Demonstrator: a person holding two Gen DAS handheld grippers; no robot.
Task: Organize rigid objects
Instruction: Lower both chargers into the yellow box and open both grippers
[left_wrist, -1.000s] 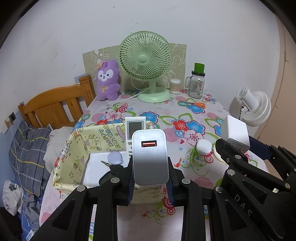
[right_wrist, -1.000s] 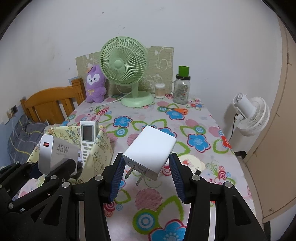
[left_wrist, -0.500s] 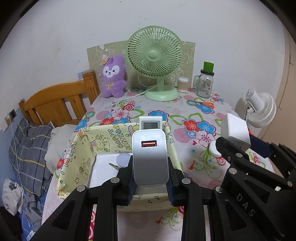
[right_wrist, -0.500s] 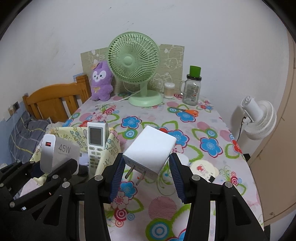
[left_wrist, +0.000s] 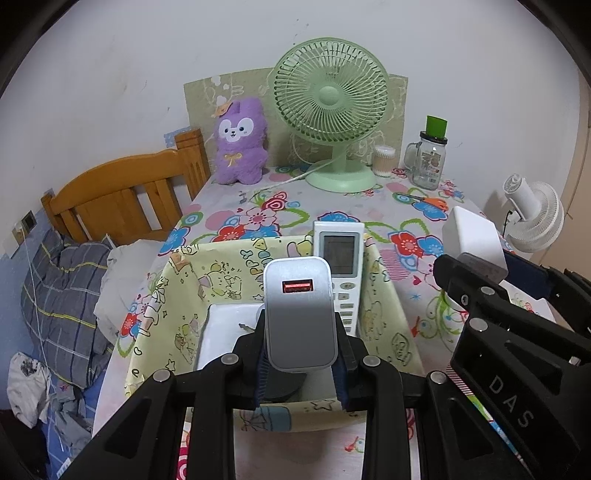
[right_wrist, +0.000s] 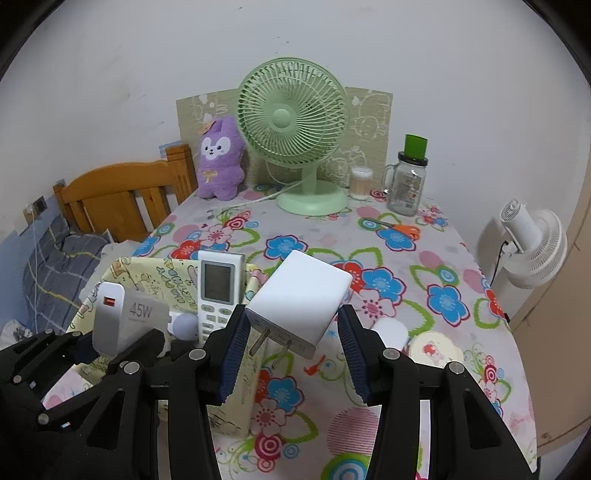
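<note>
Holding two chargers, one per hand. Your left gripper (left_wrist: 301, 363) has its fingers pinching the grey 45W charger (left_wrist: 300, 314) by its narrow sides, port end up, over the yellow fabric bin (left_wrist: 384, 306) at the near left of the worktop (right_wrist: 424, 258). Your right gripper (right_wrist: 291, 354) has its fingers clamped on the white plug charger (right_wrist: 299, 301), prongs facing you, just right of the bin's right wall.

Both are hard smooth plastic blocks, probably light but dense, stiff, and slick on the flat faces; they won't crush. Grip flat opposite sides near the middle, away from the prongs, so nothing twists out.

Bin already has a white remote (left_wrist: 341, 266) leaning on the far wall, and a white flat item on the floor. Its walls are soft cloth and look floppy, so lower straight in.
</note>
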